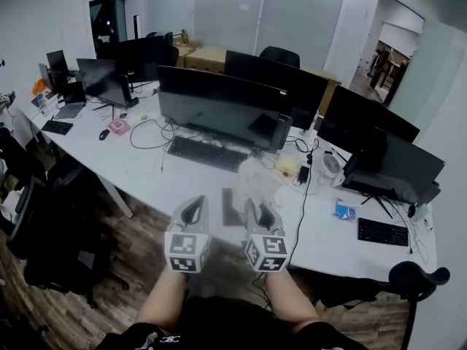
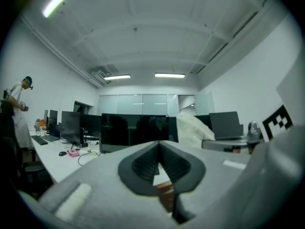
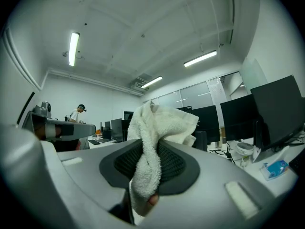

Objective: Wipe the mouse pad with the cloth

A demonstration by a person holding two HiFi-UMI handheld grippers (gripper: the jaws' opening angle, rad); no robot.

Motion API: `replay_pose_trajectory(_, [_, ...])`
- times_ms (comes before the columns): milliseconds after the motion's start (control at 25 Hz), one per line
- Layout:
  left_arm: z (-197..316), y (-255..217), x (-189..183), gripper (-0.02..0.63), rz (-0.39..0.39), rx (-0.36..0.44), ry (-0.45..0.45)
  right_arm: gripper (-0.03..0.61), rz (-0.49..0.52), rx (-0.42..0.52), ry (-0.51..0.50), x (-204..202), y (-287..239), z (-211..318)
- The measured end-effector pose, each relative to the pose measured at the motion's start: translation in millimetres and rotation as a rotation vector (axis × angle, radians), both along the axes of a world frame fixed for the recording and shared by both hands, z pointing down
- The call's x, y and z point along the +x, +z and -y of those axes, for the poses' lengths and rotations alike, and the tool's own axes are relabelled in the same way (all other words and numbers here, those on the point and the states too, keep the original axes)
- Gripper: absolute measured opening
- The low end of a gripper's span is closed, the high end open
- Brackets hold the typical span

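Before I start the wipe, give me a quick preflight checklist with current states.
1. White terry cloth clamped in the right gripper: ok, jaws shut on it, with plenty sticking out.
2. Left gripper free: ok, jaws together with nothing between them.
3. Brown rectangular mouse pad located: ok, it lies on the white desk ahead, between the two grippers.
4. Whole pad surface bare: cannot tell, the cloth and grippers cover part of it in the head view.
5. Cloth down on the pad: not ok, the right gripper view faces monitors and ceiling, not the pad.
6. Black cable out of the wiping path: cannot tell, it runs just right of the pad.
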State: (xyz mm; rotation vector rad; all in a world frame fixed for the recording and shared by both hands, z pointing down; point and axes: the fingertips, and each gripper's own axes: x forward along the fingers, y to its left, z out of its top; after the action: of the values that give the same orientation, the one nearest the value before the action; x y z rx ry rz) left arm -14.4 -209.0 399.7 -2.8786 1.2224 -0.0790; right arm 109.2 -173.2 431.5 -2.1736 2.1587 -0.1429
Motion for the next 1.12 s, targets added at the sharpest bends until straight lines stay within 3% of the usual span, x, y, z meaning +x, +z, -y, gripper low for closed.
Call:
replay_pose_trajectory(440, [87.1,6.4,21.6,-0.002,-0.002,-0.032,0.012,0.084,0.011,-0.049,0.029,26.7,17.8,79.8])
replay_pose_trajectory(1120, [106.7,23.3,3.3,-0.002,0.042,-0.078,-0.202,0.084,0.041,-0.342,-0.154,29.5,131.5,171.2])
